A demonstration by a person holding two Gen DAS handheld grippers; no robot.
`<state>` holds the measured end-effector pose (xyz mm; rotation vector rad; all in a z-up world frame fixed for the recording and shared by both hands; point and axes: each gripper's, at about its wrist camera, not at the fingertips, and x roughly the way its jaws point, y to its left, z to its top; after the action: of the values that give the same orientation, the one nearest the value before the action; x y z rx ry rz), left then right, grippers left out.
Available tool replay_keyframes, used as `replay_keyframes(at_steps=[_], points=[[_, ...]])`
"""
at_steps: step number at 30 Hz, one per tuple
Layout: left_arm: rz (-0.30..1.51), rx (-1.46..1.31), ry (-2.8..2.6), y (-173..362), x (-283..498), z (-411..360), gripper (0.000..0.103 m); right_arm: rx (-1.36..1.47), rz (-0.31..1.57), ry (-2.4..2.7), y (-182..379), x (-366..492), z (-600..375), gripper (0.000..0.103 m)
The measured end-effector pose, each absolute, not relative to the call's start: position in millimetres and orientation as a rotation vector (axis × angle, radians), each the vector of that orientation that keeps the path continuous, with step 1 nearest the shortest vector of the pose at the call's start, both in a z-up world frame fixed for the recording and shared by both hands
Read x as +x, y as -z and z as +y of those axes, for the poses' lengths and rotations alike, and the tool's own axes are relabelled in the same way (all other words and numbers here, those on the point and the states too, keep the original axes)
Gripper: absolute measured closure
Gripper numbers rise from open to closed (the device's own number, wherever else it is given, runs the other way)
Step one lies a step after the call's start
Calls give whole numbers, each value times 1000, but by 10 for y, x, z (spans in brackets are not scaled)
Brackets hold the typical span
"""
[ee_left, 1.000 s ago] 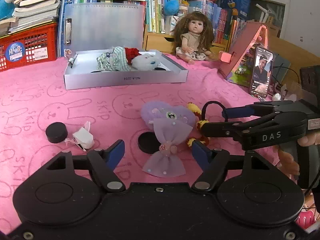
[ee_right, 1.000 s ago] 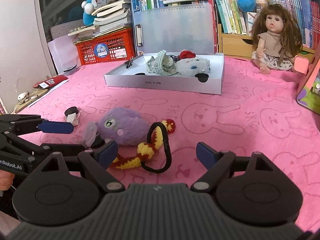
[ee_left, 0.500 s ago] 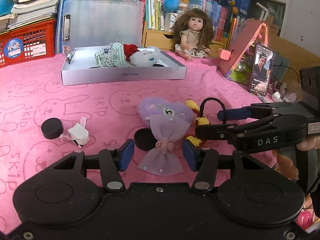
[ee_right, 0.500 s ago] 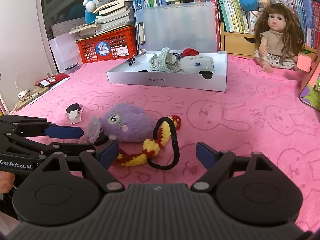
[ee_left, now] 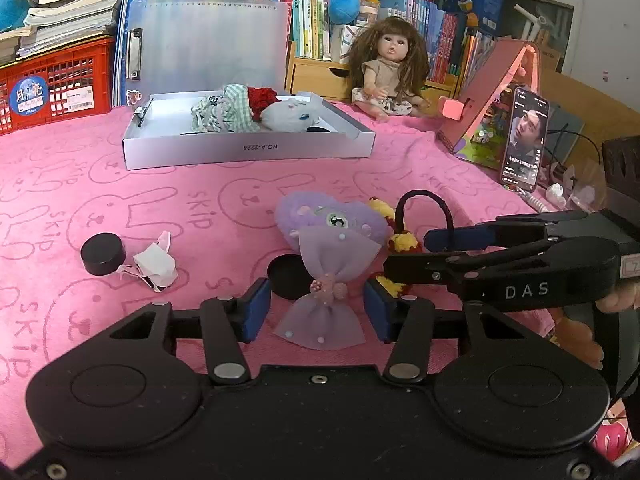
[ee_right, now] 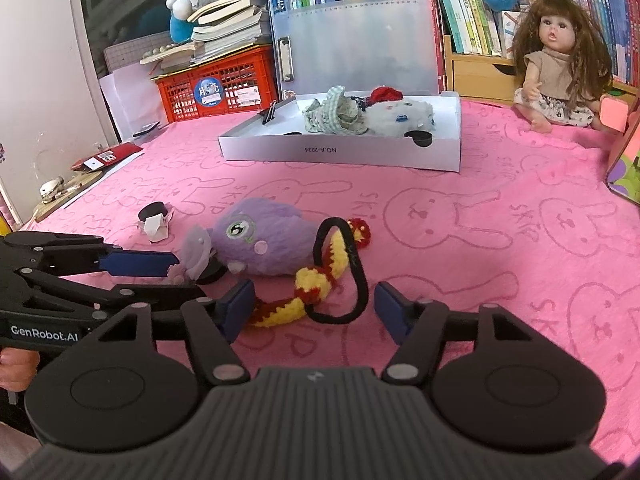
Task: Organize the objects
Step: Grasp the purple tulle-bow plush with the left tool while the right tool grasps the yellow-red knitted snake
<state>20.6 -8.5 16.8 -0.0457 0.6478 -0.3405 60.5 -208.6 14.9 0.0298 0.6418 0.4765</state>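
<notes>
A lilac tulle bow [ee_left: 324, 308] lies on the pink cloth in front of a purple plush toy [ee_left: 332, 220]. My left gripper [ee_left: 316, 314] straddles the bow. Its jaws are closing, with small gaps still showing beside the blue pads. A yellow-and-red crochet hair tie [ee_right: 316, 292] with a black elastic loop lies beside the plush toy [ee_right: 260, 240]. My right gripper [ee_right: 316, 310] is around the tie, jaws closing, pads clear of it. Each gripper shows in the other view: right gripper [ee_left: 406, 252], left gripper [ee_right: 188, 276].
A white box tray [ee_left: 248, 148] at the back holds cloth items and a white plush. A black disc [ee_left: 286, 280] lies by the bow. A black cap [ee_left: 103, 253] and crumpled paper [ee_left: 154, 264] sit left. Doll [ee_left: 386, 72], pink toy house [ee_left: 488, 96] and phone [ee_left: 524, 140] stand right.
The left jaws have narrowed around the bow. The right jaws have narrowed around the hair tie. Neither object has moved.
</notes>
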Motion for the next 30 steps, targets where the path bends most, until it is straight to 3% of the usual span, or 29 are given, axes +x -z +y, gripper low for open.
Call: replay_keyframes(at_steps=[8, 13, 16, 24, 30], points=[[640, -48, 333, -171, 191, -115, 66, 36, 635, -479, -161, 573, -2071, 46], [628, -54, 324, -181, 174, -102, 79, 47, 625, -482, -172, 543, -2059, 68], [601, -39, 304, -203, 140, -108, 81, 51, 615, -468, -181, 534, -2060, 72], [573, -61, 273, -245, 126, -52, 84, 74, 607, -434, -222, 533, -2123, 82], [566, -71, 268, -262, 129, -40, 84, 96, 620, -437, -211, 560, -2134, 77]])
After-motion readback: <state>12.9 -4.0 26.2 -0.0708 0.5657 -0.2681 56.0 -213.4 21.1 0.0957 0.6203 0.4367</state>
